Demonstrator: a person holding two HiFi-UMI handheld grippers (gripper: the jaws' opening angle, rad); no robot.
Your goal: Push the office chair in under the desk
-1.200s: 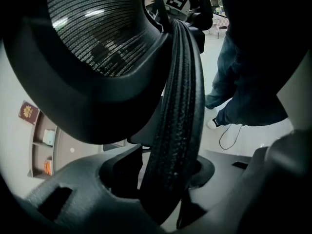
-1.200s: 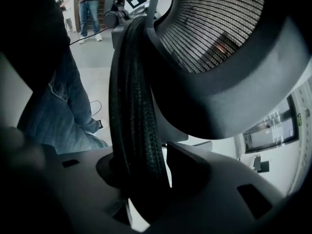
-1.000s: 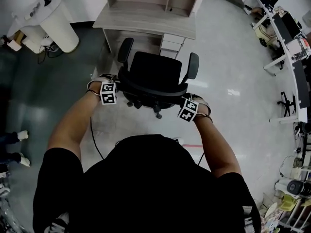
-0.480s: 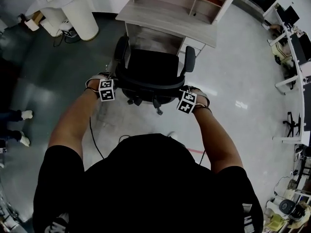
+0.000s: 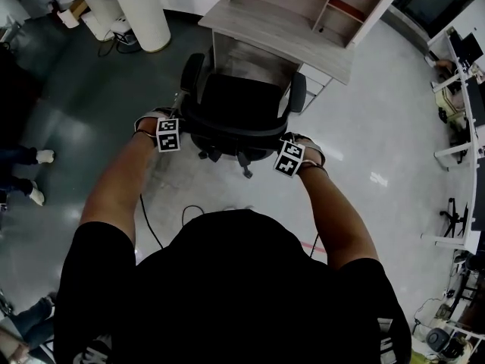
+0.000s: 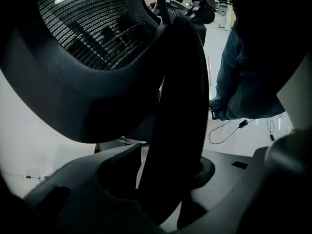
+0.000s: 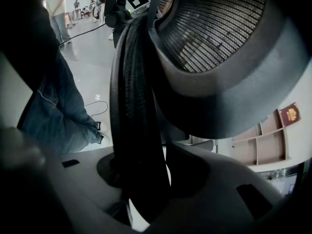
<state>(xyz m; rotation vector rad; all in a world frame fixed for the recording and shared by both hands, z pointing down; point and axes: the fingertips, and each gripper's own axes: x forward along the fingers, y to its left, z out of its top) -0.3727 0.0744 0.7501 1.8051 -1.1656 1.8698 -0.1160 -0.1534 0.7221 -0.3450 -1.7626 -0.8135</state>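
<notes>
Left gripper (image 6: 165,179): jaws partly closed, clamped on the side rim of the backrest of the black mesh-back office chair (image 5: 241,108). In the left gripper view the dark rim fills the gap between the jaws and runs up toward 12 o'clock, with the mesh panel at 10 o'clock.

Right gripper (image 7: 146,179): same grip, jaws partly closed on the opposite side rim. The ribbed black rim sits between the jaws, with the mesh at 1 o'clock.

In the head view the left gripper (image 5: 180,126) is at the backrest's 9 o'clock side and the right gripper (image 5: 282,146) is at its 4 o'clock side. Both point steeply down, marker cubes facing up.

From the grippers the chair's seat is at 12 o'clock. Both armrests point toward the light wood desk with shelf hutch (image 5: 280,32), and the seat front is at the desk's front edge, facing the knee opening. The backrest and wheel base are outside the desk.

A white drawer unit (image 5: 317,80) is at the chair's 2 o'clock. A white round pedestal (image 5: 145,10) is at 10 o'clock, well apart. A black cable (image 5: 163,218) lies on the glossy grey floor (image 5: 379,127) at 7 o'clock.
</notes>
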